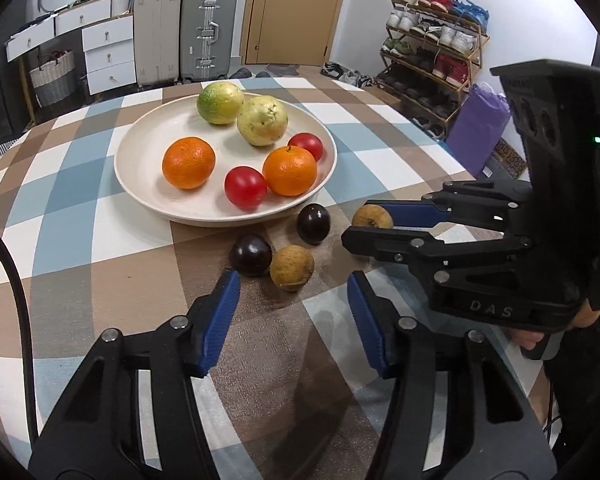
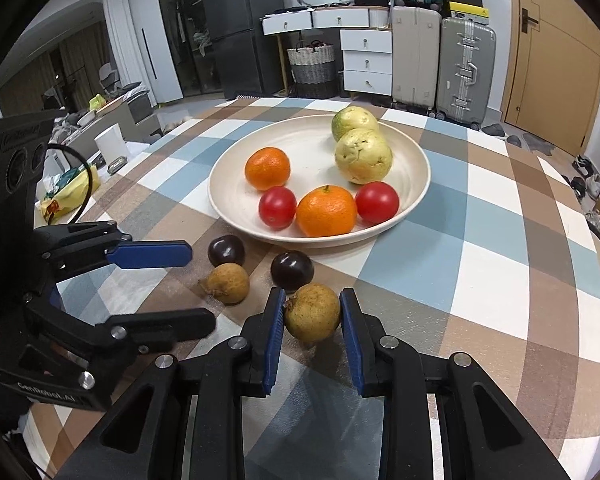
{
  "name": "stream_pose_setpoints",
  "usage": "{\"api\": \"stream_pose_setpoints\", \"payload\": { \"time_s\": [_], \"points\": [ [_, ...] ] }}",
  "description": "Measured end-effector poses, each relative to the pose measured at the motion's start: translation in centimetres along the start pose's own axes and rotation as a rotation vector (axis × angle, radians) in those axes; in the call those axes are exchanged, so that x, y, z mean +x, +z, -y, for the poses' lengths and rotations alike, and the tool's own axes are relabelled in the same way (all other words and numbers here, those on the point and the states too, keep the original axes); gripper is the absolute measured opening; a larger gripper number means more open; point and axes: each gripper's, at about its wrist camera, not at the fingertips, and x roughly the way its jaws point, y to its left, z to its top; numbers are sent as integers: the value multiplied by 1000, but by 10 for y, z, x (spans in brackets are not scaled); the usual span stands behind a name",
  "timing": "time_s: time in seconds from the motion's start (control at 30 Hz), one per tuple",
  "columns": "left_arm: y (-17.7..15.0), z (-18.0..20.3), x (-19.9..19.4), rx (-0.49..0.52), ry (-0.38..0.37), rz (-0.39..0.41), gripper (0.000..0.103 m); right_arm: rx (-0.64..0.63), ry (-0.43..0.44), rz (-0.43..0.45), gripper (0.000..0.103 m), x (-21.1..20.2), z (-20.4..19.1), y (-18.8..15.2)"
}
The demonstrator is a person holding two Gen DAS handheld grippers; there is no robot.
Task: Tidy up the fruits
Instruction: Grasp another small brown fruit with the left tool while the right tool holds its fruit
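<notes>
Your right gripper (image 2: 310, 314) had its blue pads on either side of a brown fruit (image 2: 312, 312), both touching its skin, so it was pinching that fruit on the checked table (image 2: 500, 240). Only the right wrist view showed this contact; in the left wrist view the same fruit (image 1: 372, 217) sat half hidden behind your right gripper's (image 1: 370, 224) fingers, and the grip could not be judged. Its stem nub pointed toward the left pad; the fruit was nearly round, with no clear long axis.

Your left gripper (image 1: 294, 300) was spread wide and holding nothing. Just ahead of its fingertips lay a second brown fruit (image 1: 291, 268), touching a dark plum (image 1: 251, 255) on its left. Another dark plum (image 1: 313, 223) lay further ahead, near the plate's rim (image 1: 148, 196).

The plate held two oranges (image 1: 189, 162), two red tomatoes (image 1: 245, 187) and two pale green fruits (image 1: 262, 120). The left view alone showed a shoe rack (image 1: 432, 56); the right view alone showed a dark fridge (image 2: 236, 28)
</notes>
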Motion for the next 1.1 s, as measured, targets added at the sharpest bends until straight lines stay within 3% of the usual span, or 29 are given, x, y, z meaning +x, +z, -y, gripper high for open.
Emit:
{"api": "stream_pose_setpoints", "payload": {
  "time_s": [0.13, 0.53, 0.77, 1.1],
  "points": [
    [1, -2, 12, -34, 1, -47, 38, -8, 5, -10, 28, 1, 0, 0],
    [6, -5, 18, -79, -21, -50, 37, 17, -1, 3, 28, -5, 7, 0],
    [10, -7, 21, -100, -27, -51, 23, 16, -1, 4, 28, -6, 6, 0],
    [10, -5, 19, -80, -29, -37, 23, 7, 7, 6, 28, -6, 4, 1]
  ]
}}
